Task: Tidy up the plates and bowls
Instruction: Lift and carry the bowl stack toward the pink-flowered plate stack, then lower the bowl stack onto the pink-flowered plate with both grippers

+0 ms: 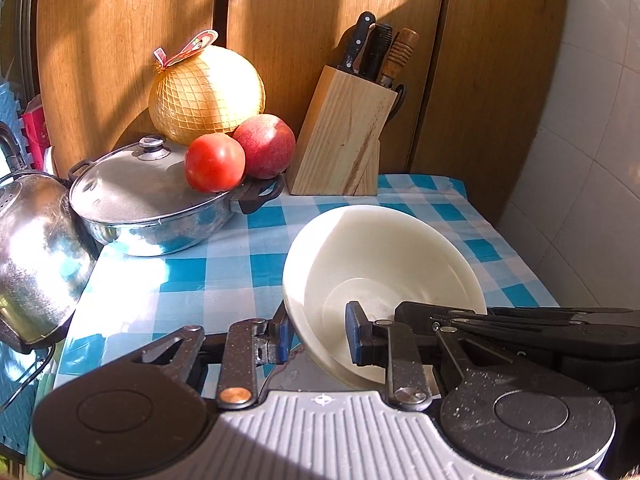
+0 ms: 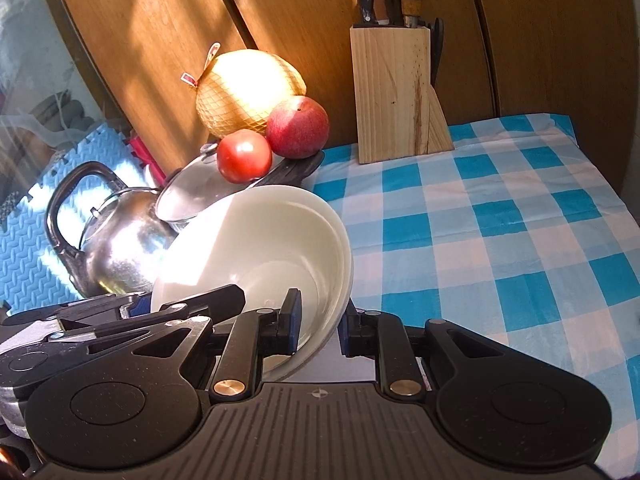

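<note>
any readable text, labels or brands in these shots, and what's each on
None can be read.
Red and white tag on the netted pomelo: printed, but too small and blurred to read.
Crosshair mark on the left gripper body: a symbol, no letters.
Same crosshair mark on the right gripper body: no letters.

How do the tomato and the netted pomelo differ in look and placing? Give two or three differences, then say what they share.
The tomato is small, red and bare; the pomelo is far larger, yellow, and wrapped in a mesh net with a tag. The tomato sits at the edge of the pot lid; the pomelo stands behind it near the wooden panel. Both are round, sunlit and untouched by either claw.
</note>
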Available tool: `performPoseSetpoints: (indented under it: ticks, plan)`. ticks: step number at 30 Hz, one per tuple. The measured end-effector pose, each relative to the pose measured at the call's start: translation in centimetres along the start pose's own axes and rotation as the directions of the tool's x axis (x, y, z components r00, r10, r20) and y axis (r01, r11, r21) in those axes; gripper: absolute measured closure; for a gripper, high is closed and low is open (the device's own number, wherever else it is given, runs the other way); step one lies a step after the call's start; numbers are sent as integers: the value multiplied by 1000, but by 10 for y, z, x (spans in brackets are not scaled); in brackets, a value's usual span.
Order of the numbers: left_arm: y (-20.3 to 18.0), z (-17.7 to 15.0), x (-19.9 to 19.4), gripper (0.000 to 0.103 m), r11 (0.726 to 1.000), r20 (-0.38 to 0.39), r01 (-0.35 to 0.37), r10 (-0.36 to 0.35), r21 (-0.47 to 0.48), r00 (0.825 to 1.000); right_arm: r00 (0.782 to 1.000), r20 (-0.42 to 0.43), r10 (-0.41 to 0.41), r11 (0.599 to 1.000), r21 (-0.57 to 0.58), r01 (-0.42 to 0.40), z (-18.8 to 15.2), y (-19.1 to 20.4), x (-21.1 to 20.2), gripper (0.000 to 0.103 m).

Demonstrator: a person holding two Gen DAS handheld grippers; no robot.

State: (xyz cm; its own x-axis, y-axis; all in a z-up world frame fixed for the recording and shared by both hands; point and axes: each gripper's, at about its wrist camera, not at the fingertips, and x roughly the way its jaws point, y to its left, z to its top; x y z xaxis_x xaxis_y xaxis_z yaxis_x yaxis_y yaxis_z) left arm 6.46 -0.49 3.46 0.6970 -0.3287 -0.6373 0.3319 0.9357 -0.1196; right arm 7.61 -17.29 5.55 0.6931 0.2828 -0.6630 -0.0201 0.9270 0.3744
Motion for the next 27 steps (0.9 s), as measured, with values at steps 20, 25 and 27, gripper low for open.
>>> performPoseSetpoints:
  ticks: [20, 25, 27]
  plan:
    - [-20, -40, -18, 83, 999, -41, 34, -32, 41, 999, 1000, -26, -18, 999, 30, 19, -46, -10, -26, 76]
    - [-24, -49, -18, 83, 999, -64, 38, -36, 36, 997, 999, -39, -32, 999, 24, 33, -55, -13, -30, 75]
    - [-25, -54, -17, 83, 999, -77, 36, -34, 20, 996, 998, -47, -38, 999, 15, 39, -58, -13, -30, 75]
